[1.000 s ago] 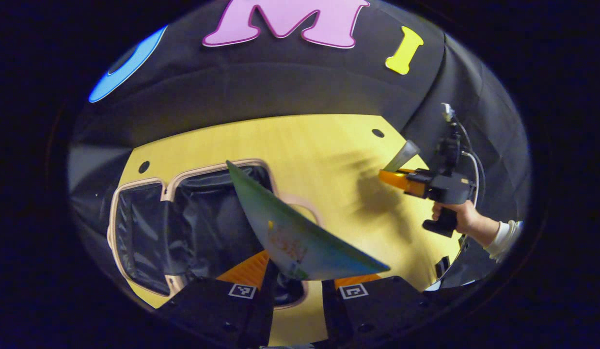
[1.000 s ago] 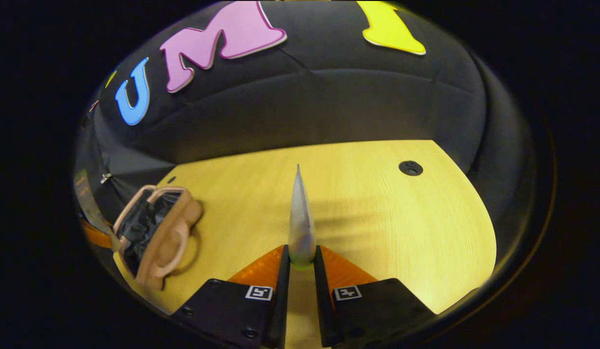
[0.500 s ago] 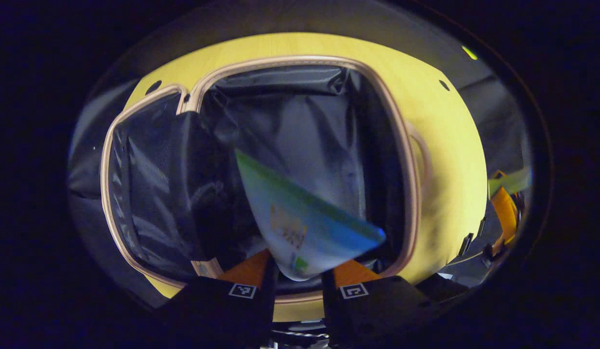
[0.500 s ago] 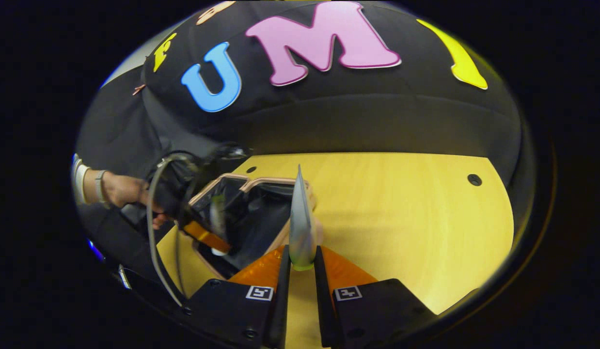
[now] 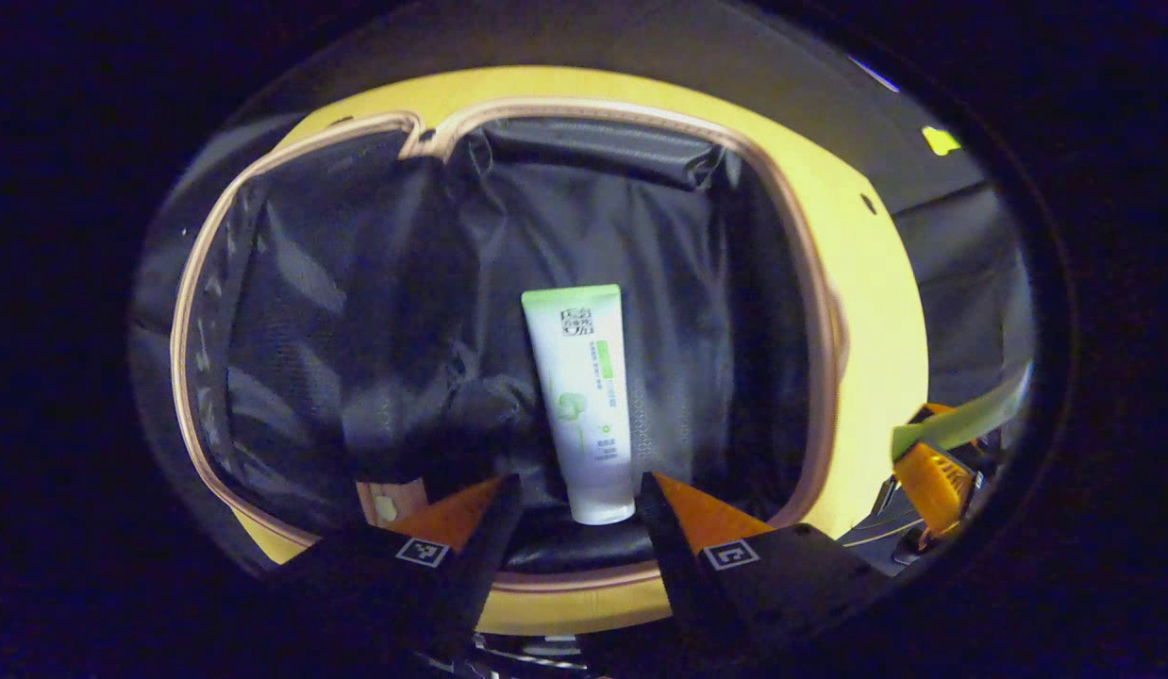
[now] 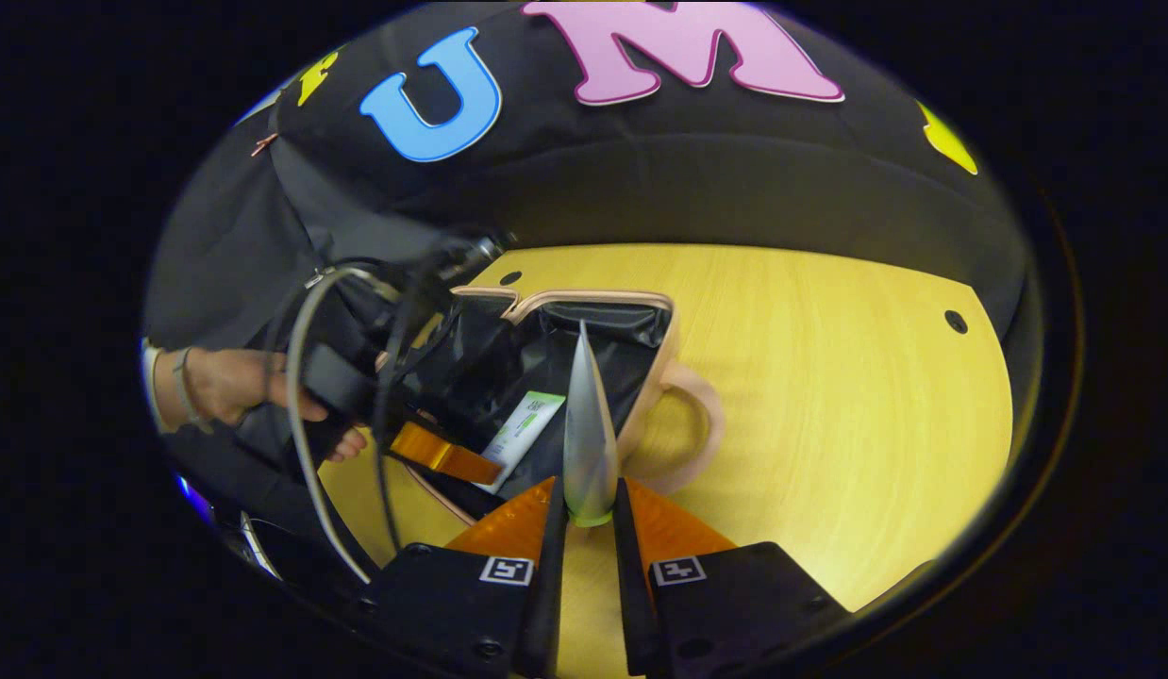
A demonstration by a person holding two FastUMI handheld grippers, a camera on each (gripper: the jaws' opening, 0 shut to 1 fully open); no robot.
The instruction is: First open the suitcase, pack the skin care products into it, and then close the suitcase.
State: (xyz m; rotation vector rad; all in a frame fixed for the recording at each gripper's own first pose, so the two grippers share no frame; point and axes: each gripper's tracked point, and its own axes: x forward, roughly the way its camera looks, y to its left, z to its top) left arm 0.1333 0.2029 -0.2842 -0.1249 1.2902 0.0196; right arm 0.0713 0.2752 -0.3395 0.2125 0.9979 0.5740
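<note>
Half a second ago my left gripper (image 5: 573, 490) still pinched the white tube (image 5: 582, 401); now its fingers stand wide and the tube lies flat on the black lining of the open suitcase (image 5: 834, 321). My right gripper (image 6: 589, 514) is clamped on a second tube (image 6: 585, 424), edge-on. Light, soft and slick, I judge; best gripped near the cap end.

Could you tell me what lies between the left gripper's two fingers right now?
In the left gripper view, the white-and-green tube lies released on the suitcase's black lining, its cap end between the open left gripper fingers.
</note>
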